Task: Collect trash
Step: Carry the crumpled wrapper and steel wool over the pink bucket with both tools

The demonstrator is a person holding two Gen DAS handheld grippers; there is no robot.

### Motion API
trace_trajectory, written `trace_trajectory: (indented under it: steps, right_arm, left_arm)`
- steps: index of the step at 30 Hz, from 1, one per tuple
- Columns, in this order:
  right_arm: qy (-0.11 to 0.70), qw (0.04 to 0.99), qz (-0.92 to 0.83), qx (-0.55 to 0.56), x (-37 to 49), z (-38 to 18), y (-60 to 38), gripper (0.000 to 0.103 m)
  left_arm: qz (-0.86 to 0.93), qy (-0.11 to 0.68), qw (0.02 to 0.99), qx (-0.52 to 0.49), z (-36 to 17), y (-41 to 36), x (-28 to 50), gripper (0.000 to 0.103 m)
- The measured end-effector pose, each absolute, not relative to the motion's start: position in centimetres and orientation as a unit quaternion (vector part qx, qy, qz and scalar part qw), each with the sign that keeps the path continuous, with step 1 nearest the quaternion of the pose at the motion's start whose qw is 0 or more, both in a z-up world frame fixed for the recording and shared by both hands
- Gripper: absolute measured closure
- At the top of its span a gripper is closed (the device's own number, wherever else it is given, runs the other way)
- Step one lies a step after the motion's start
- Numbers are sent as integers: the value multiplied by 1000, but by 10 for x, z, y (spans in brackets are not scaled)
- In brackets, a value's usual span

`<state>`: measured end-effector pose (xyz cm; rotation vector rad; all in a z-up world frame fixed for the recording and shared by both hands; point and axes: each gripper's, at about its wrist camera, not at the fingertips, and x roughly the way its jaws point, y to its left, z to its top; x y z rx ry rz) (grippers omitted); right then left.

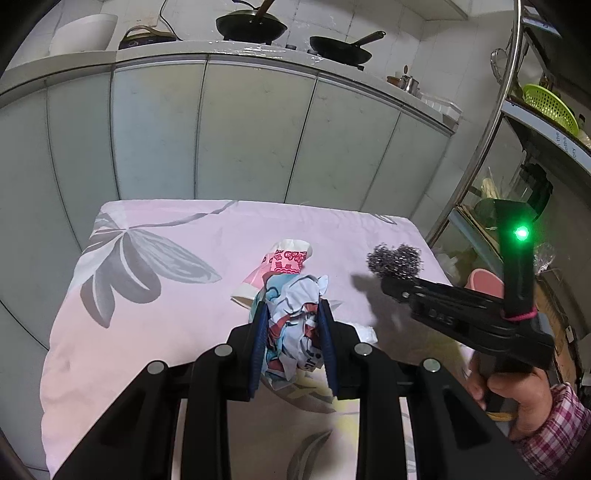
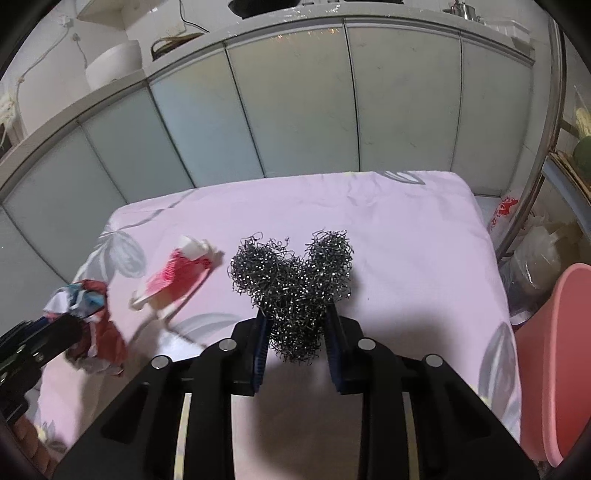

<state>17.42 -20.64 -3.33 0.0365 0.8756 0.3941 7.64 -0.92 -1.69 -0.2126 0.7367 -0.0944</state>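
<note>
Left gripper (image 1: 291,325) is clamped on a crumpled wrapper (image 1: 295,332), blue and white with red print; jaws narrow, pads pressing both sides, wrapper held above the pink flowered cloth (image 1: 147,325).

Right gripper (image 2: 297,332) is squeezed onto a steel wool scrubber (image 2: 295,288). Jaws are close together with the wire ball pinched between the blue pads and bulging out past the tips. It looks just above the cloth; cannot tell if it touches.

A flattened paper cup (image 1: 275,267), pink and white, lies on the cloth, just beyond the wrapper and left of the scrubber, loose, in neither gripper.

A pink bin (image 2: 557,369) stands at the right edge of the cloth, near side.

A hand (image 1: 517,398) in a plaid sleeve grips the right gripper's handle.

Cabinet doors (image 1: 258,129) run along the far side, with pans (image 1: 251,26) on the counter above.
</note>
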Motion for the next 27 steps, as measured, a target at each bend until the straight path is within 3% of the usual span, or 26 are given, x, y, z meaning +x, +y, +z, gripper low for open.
trace_trajectory:
  steps: [27]
  right_arm:
    - [389,892,227,37,80,16,-240,75]
  left_arm:
    - [-44,336,936,-95,9,-19,37,77]
